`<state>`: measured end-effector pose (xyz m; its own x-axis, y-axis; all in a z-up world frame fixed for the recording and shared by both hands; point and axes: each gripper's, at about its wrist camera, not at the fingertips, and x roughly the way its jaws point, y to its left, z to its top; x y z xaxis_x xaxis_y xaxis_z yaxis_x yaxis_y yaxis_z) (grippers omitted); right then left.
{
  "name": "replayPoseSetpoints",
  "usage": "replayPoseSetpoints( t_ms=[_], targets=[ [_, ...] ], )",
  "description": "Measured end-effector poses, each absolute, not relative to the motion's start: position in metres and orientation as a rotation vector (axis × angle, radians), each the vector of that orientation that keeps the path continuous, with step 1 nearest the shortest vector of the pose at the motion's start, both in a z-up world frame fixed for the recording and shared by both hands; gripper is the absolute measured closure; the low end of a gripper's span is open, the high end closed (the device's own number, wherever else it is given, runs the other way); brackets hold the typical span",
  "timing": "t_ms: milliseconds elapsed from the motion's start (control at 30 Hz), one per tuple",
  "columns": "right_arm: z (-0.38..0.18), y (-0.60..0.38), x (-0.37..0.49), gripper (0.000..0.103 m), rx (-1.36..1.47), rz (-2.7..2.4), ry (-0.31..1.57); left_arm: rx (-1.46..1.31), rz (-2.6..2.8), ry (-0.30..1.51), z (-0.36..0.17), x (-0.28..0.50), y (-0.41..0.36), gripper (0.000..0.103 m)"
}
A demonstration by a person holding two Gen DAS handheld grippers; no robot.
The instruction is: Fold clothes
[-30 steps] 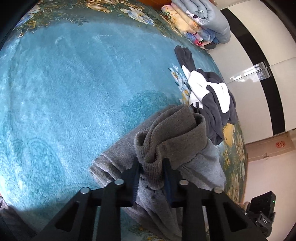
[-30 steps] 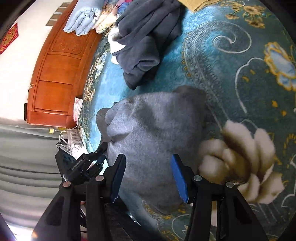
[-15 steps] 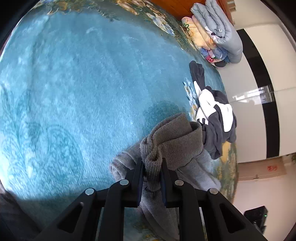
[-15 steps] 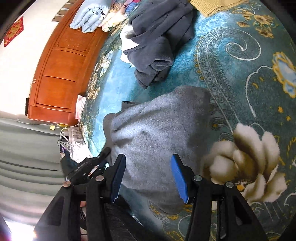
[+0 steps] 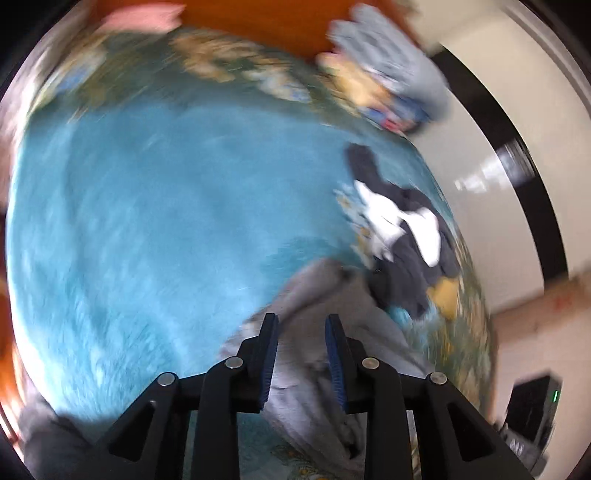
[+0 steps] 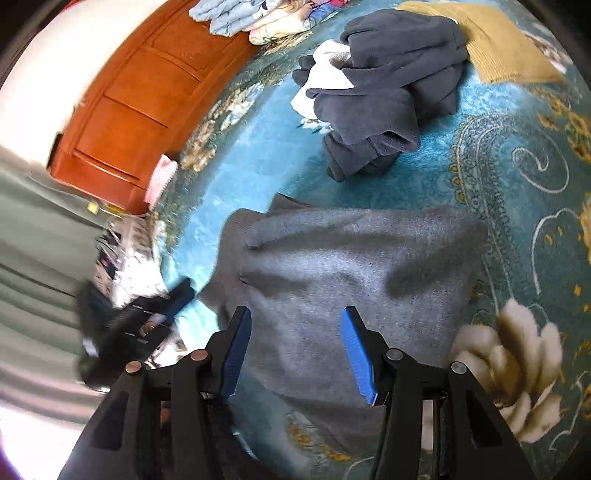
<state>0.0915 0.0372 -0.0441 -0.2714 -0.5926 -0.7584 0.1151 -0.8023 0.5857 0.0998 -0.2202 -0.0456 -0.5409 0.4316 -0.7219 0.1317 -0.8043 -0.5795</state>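
— Sweater status? The grey sweater (image 6: 351,266) lies folded on the teal bedspread (image 5: 147,221).
— Left tongs (image 5: 301,328) have just let its ribbed fold go; jaws parted, nothing between. Right tongs (image 6: 295,321) hover released. Soft knit, plush bedspread; dark fleece pile (image 6: 388,85) awaits.

one grey sweater (image 6: 354,266) lies on one teal patterned blanket (image 6: 517,177). one dark navy and white garment (image 6: 384,92) sits in a heap, with one mustard knit piece (image 6: 495,48) beside it. one stack of folded bedding (image 6: 258,18) rests by one orange wooden headboard (image 6: 129,110). two grippers show: one left gripper (image 5: 301,325), one right gripper (image 6: 295,317).
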Motion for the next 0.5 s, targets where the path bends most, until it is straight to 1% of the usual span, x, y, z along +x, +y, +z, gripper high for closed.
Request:
replayPoseSetpoints(
  t_ms=[100,167,233,300,333,433,500],
  targets=[
    [-0.04,0.031,0.09,0.051,1.514,-2.141,-0.548,-1.414,2.396,-0.746,-0.044,0.088,-0.188,0.07],
    [-0.036,0.026,0.089,0.051,1.494,-2.16,-0.521,-1.458,2.373,-0.704,-0.055,0.079,-0.175,0.07],
    [-0.037,0.025,0.088,0.051,1.491,-2.189,-0.488,-1.514,2.37,-0.682,-0.07,0.07,-0.17,0.07],
    [-0.045,0.026,0.086,0.047,1.51,-2.211,-0.464,-1.568,2.354,-0.672,-0.085,0.066,-0.169,0.07],
    [-0.054,0.027,0.083,0.047,1.539,-2.221,-0.453,-1.585,2.345,-0.668,-0.091,0.064,-0.17,0.07],
    [-0.082,0.03,0.074,0.047,1.63,-2.213,-0.469,-1.585,2.329,-0.663,-0.097,0.062,-0.171,0.07],
    [-0.09,0.031,0.072,0.047,1.644,-2.209,-0.48,-1.576,2.317,-0.677,-0.097,0.063,-0.172,0.07]
  ],
)
